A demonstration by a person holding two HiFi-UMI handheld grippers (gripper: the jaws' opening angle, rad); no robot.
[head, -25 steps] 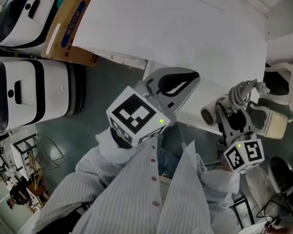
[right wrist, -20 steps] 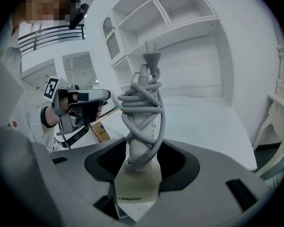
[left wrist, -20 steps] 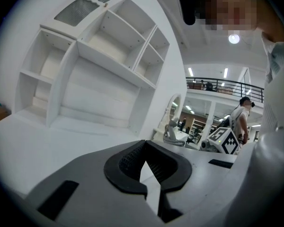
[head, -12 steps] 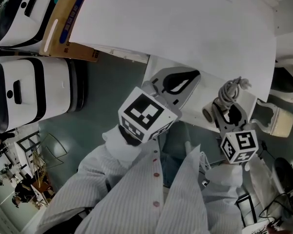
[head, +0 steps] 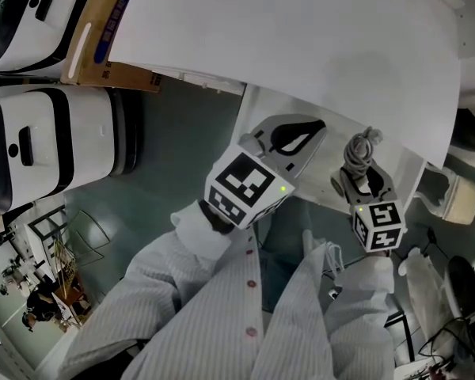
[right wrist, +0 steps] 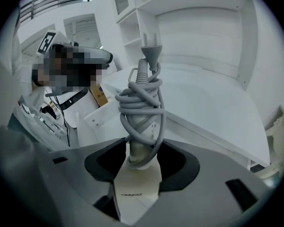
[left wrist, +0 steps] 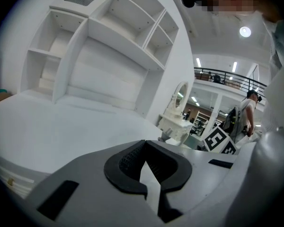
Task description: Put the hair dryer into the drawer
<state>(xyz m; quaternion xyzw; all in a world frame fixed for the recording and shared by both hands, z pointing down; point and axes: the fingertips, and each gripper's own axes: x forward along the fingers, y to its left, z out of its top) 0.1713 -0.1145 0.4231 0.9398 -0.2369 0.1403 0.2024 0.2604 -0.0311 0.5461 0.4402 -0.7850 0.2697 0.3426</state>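
The hair dryer (right wrist: 141,126) is pale, with its grey cord (head: 362,149) coiled round the handle and the plug (right wrist: 150,53) pointing up. My right gripper (head: 367,182) (right wrist: 142,151) is shut on the handle and holds the dryer upright over the open white drawer (head: 336,137) under the desk top (head: 285,38). The drawer's side panel (right wrist: 99,119) shows to the left of the dryer. My left gripper (head: 301,133) (left wrist: 144,162) hovers over the drawer's left part, jaws together with nothing between them.
Two white-and-black machines (head: 47,145) and a cardboard box (head: 103,38) stand on the floor at the left. White shelving (left wrist: 109,37) rises behind the desk. A small white dressing table (head: 459,196) stands at the right. My striped sleeves fill the lower head view.
My right gripper has carried the hair dryer up and leftward, further over the drawer. The left gripper has shifted a little to the right and stays shut.
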